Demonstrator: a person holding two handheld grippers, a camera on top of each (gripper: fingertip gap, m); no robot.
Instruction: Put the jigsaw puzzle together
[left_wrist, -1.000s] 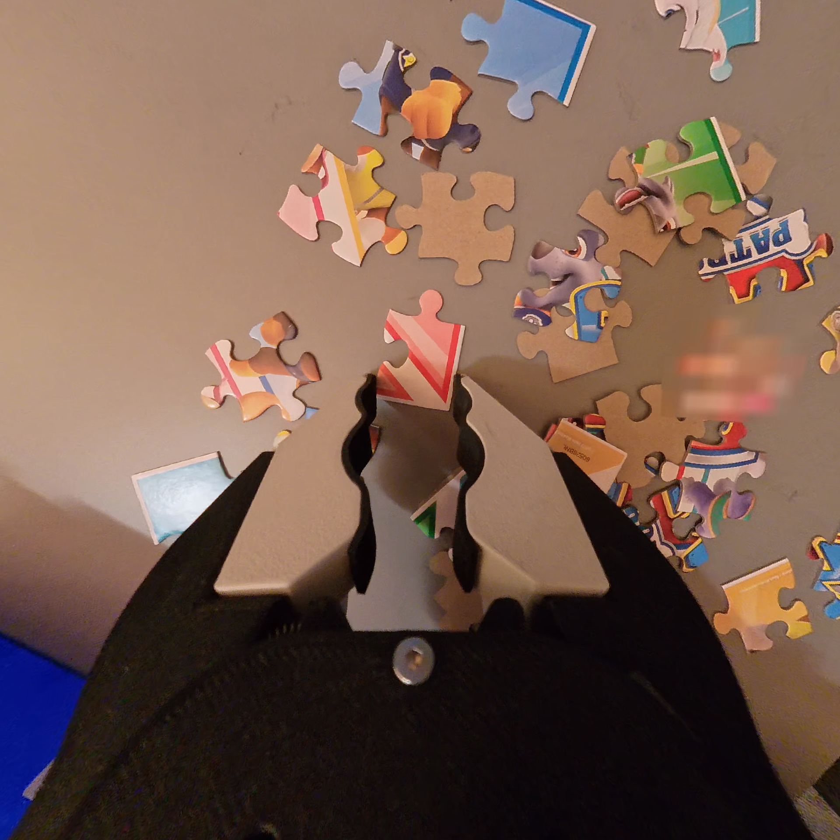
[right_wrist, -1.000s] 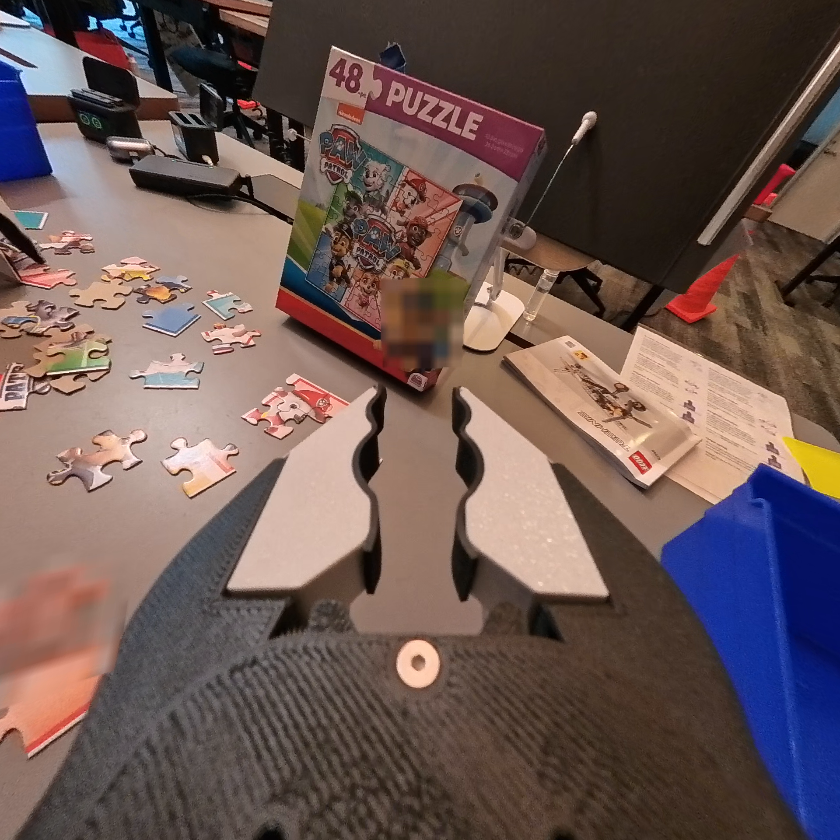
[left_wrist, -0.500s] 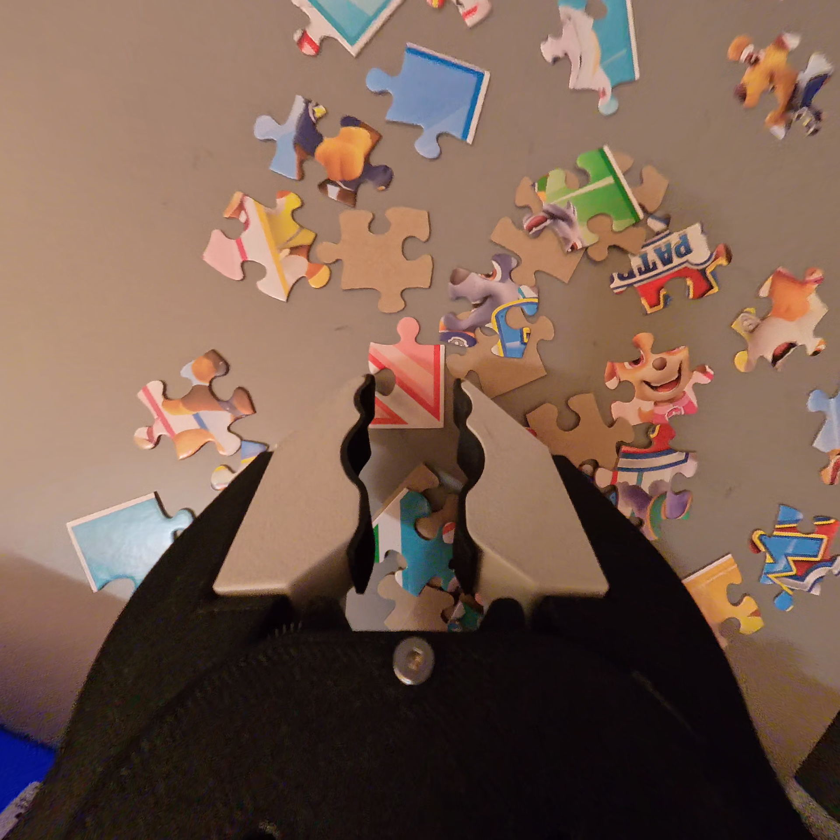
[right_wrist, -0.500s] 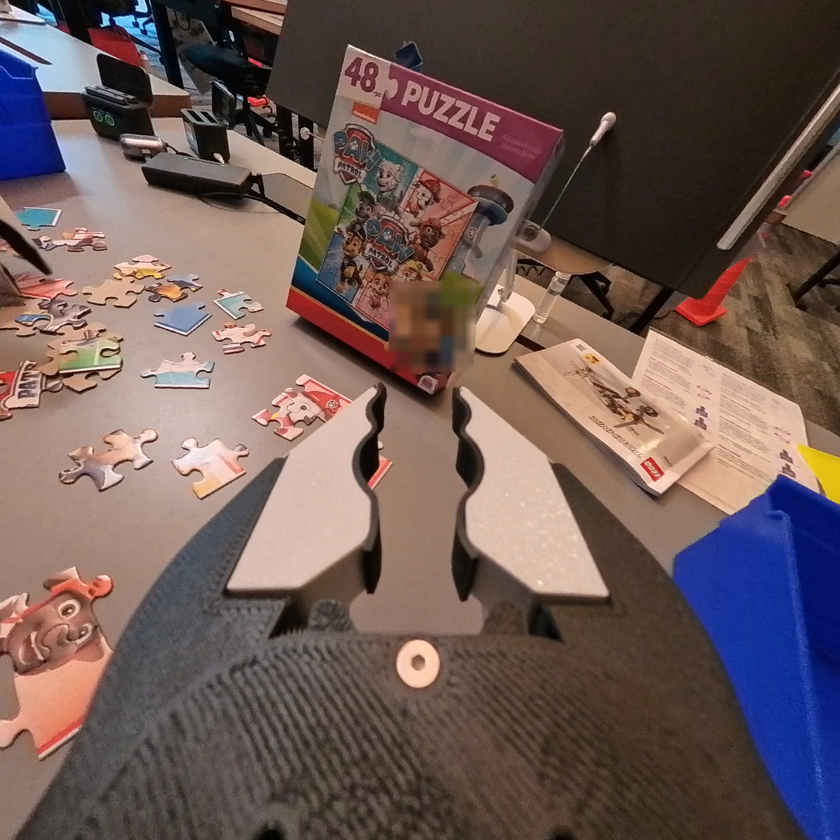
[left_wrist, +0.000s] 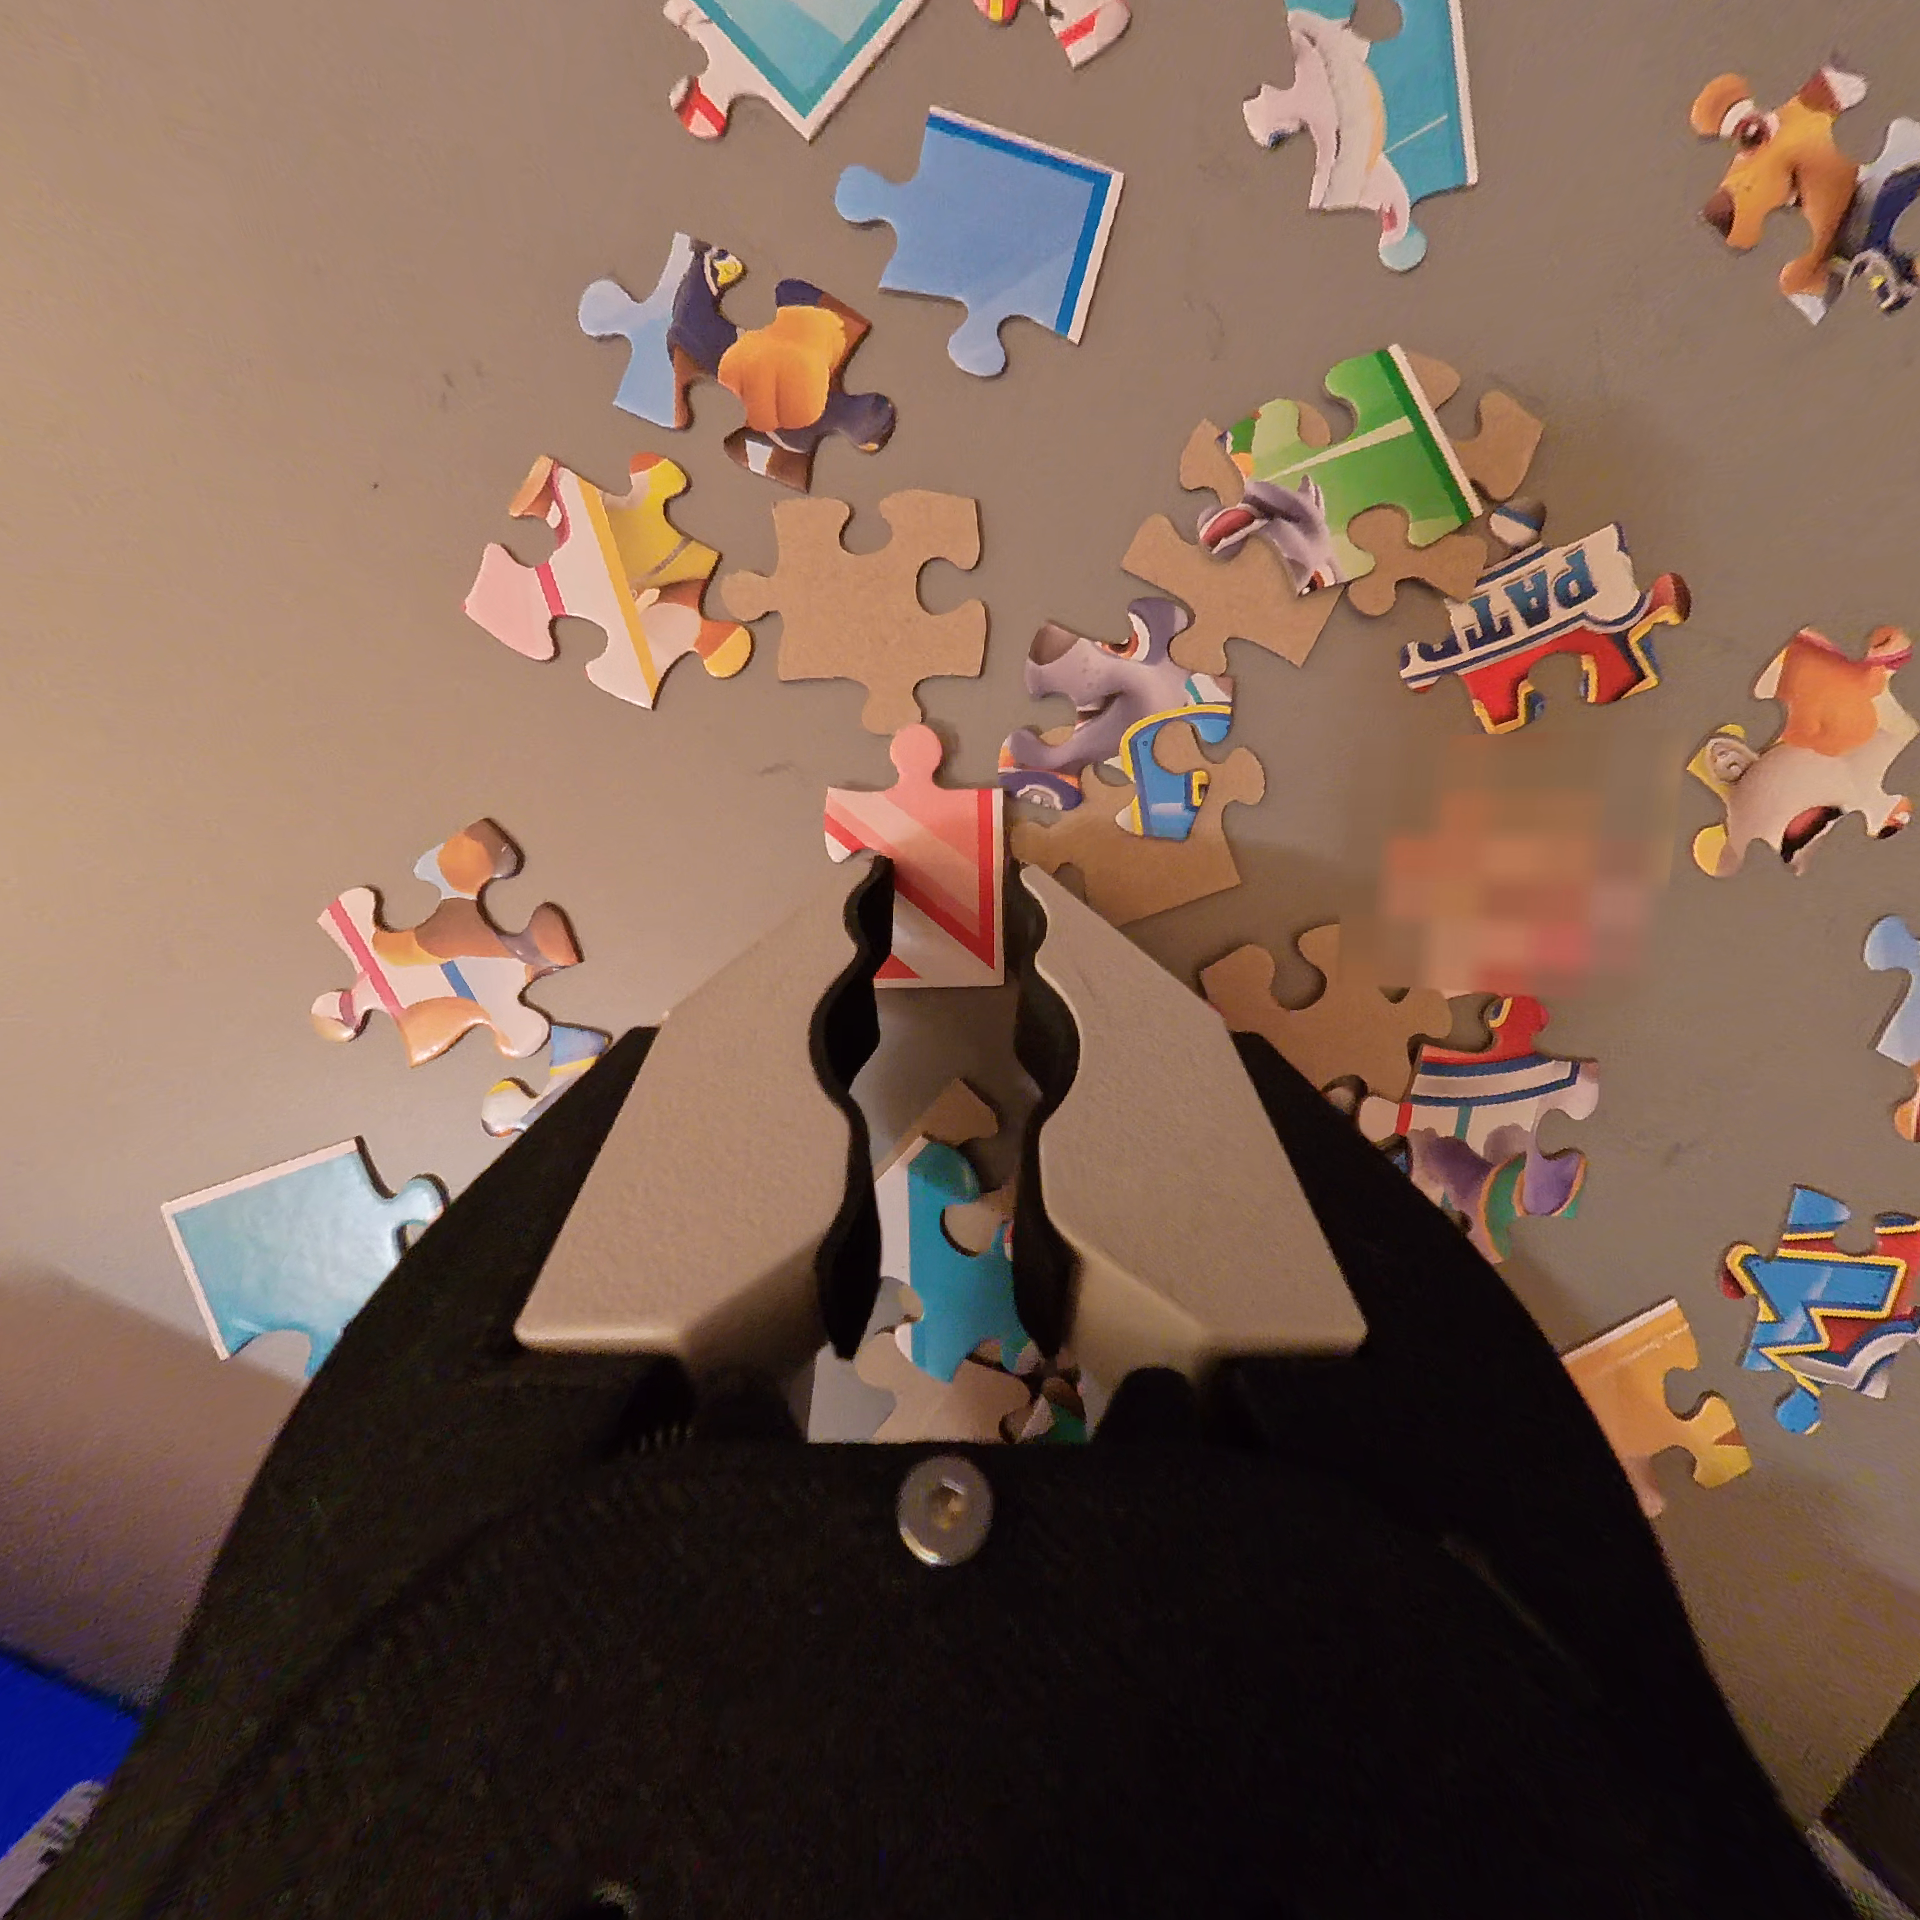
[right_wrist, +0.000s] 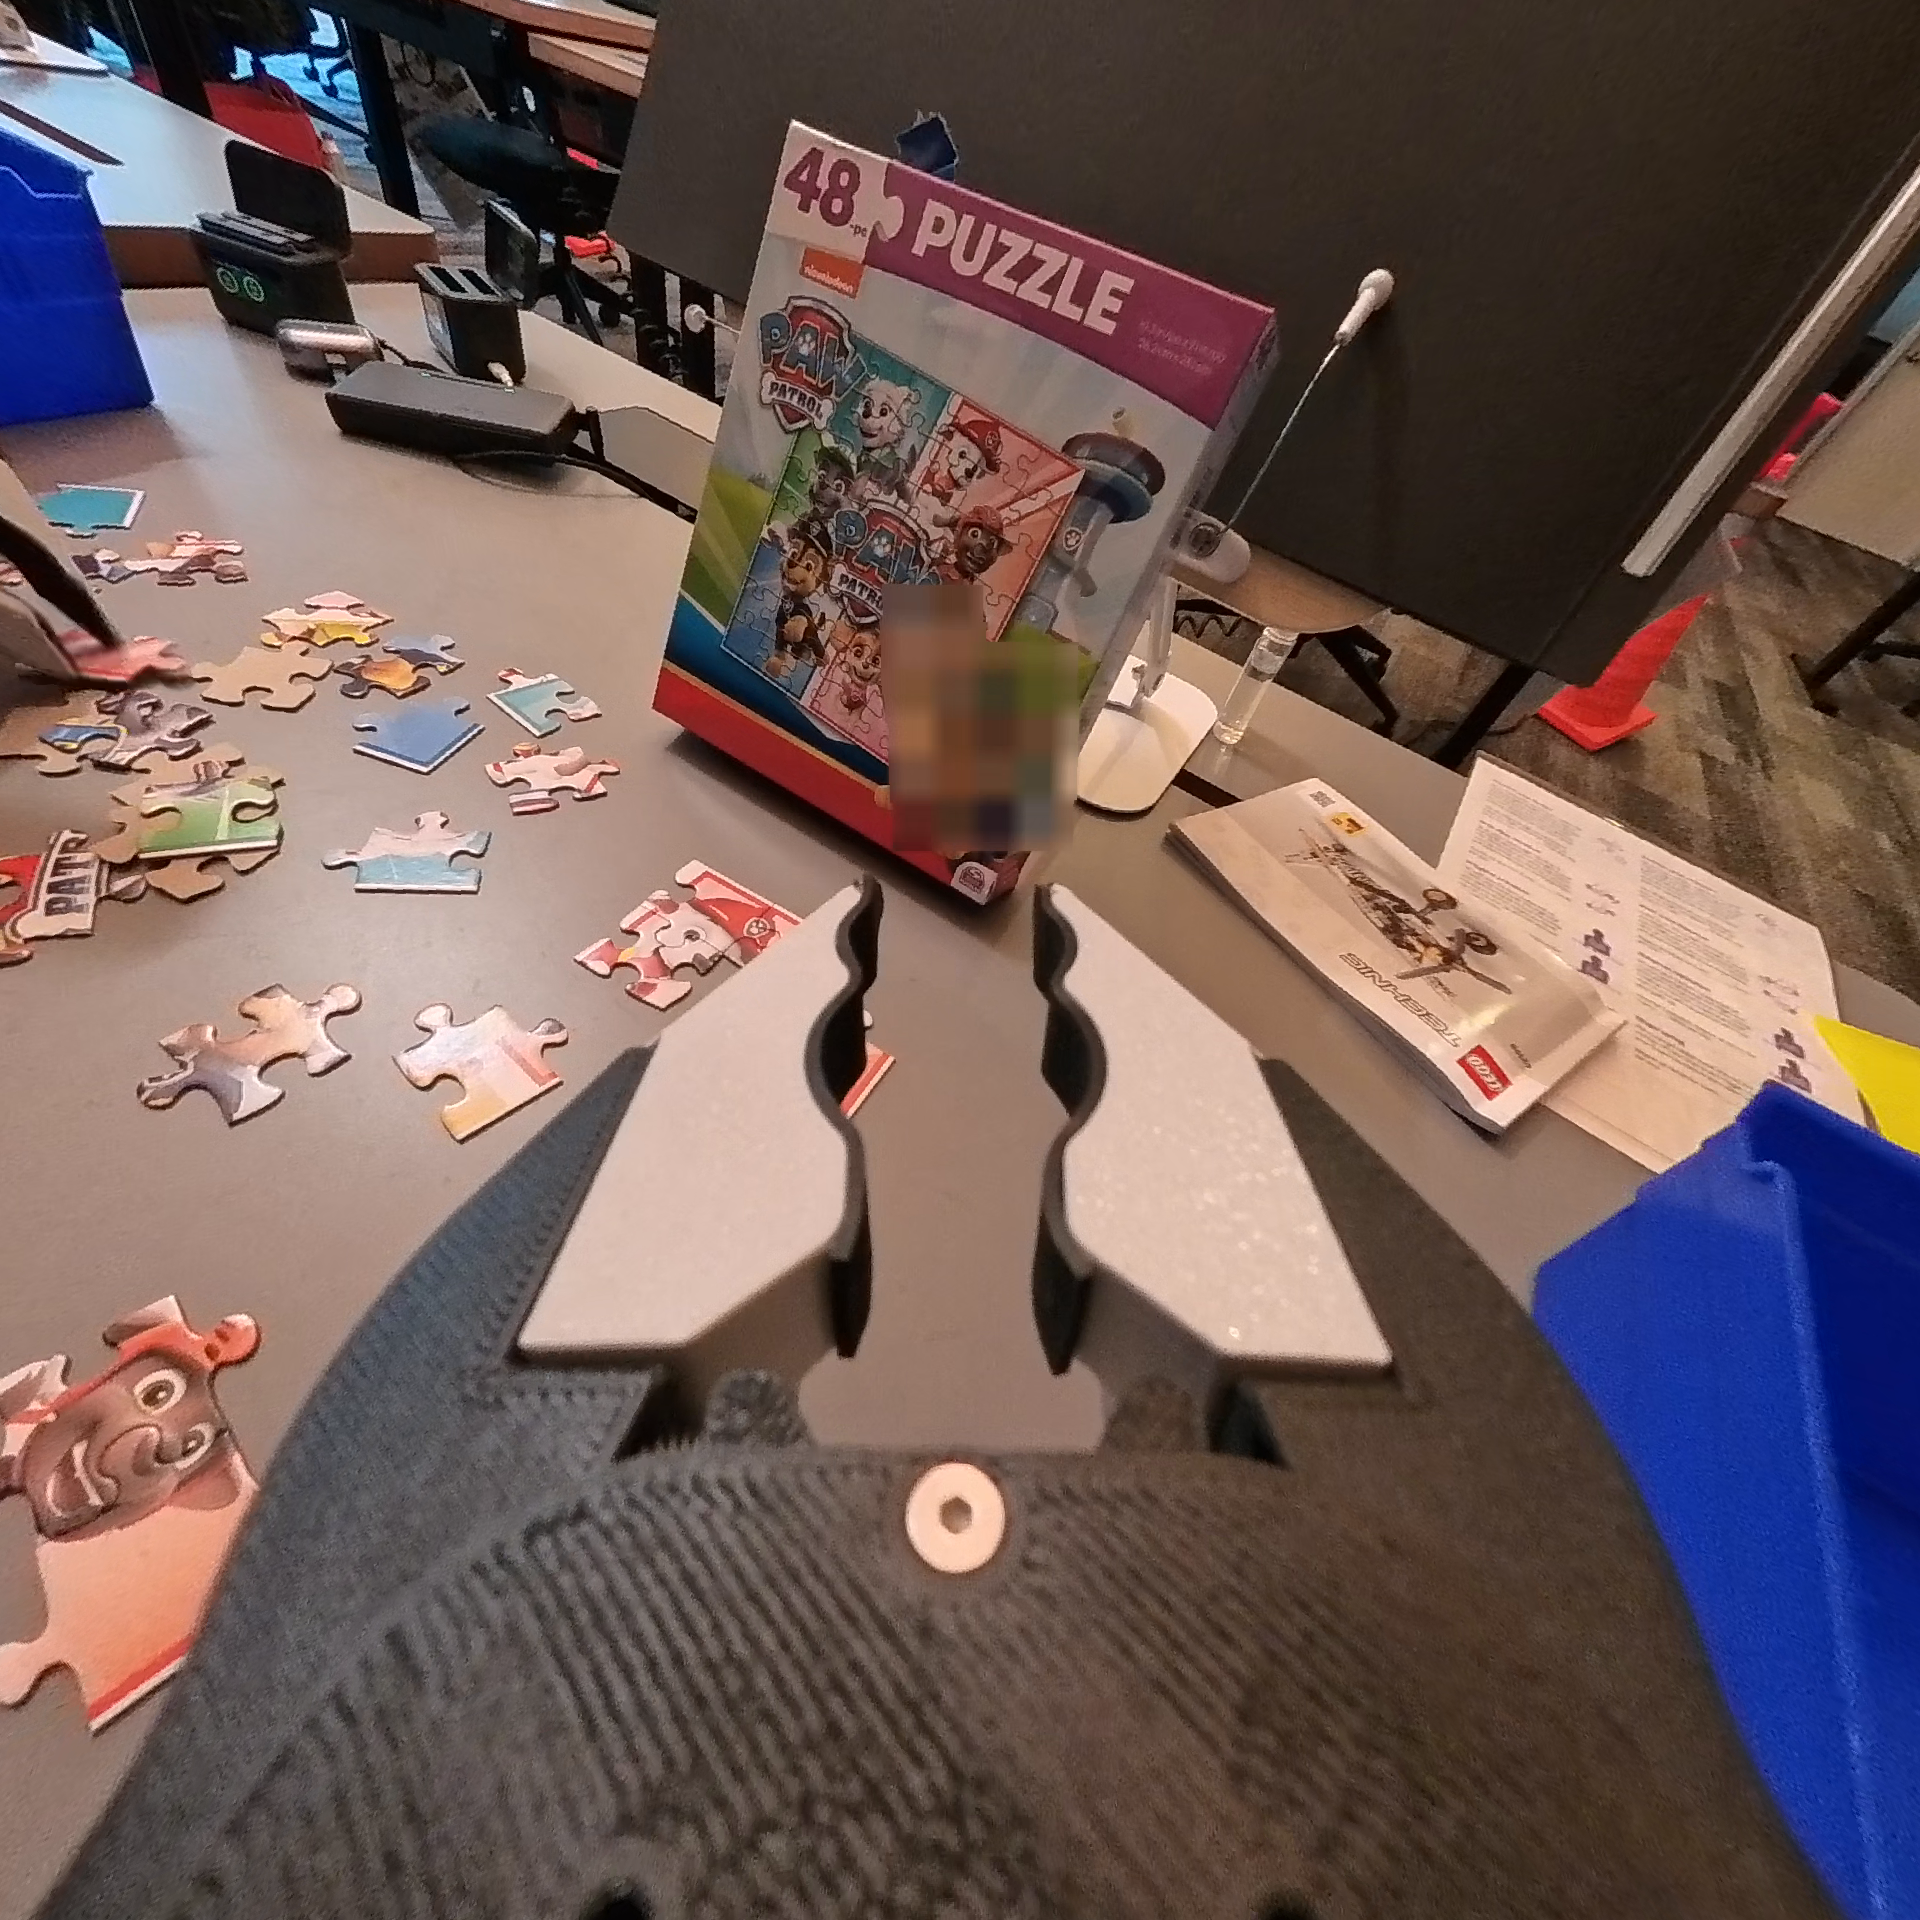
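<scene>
Red-and-pink striped puzzle piece (left_wrist: 940, 883) sits between the fingertips of the left gripper (left_wrist: 945, 883), both dark pads closed against its side edges, its knob pointing ahead past the tips toward a face-down brown piece (left_wrist: 868, 603). Loose pieces lie scattered on the grey table (left_wrist: 260, 416) ahead and to both sides, and a blue-and-white piece (left_wrist: 951, 1236) shows below, between the fingers. In the right wrist view, the right gripper (right_wrist: 956, 914) hangs above the table with its jaws apart and bare. Straight ahead stands the upright puzzle box (right_wrist: 966, 499), closed; to the right sits a blue bin (right_wrist: 1745, 1403), its contents hidden; a booklet (right_wrist: 1392, 966) lies ahead-right.
</scene>
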